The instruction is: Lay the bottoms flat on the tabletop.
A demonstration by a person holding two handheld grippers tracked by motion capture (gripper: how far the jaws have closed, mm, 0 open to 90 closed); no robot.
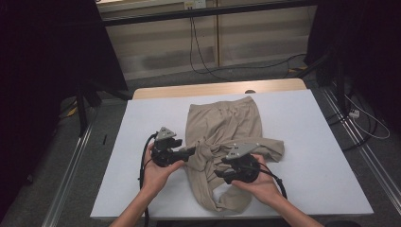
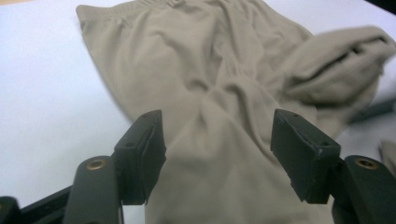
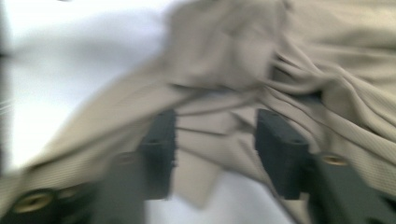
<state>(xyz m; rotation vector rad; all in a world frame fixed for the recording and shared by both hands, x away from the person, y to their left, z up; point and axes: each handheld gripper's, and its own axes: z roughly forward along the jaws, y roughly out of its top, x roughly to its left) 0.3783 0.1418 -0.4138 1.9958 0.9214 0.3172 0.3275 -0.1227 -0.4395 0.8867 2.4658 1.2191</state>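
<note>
one beige garment [image 1: 226,132], two tools, one table [image 1: 312,156]

the right gripper view was smeared with motion blur, so the folds of the beige trousers [image 3: 289,60] and the pads [image 3: 280,149] of the right gripper [image 3: 215,140] had soft edges. in the high view the right gripper [image 1: 222,171] and hand covered part of the trousers [image 1: 227,123]. in the left gripper view the trousers [image 2: 210,93] ran off the top and bottom edges.

Left gripper [image 1: 189,152] jaws apart, right gripper [image 1: 220,174] likewise (both hand-held)
</note>
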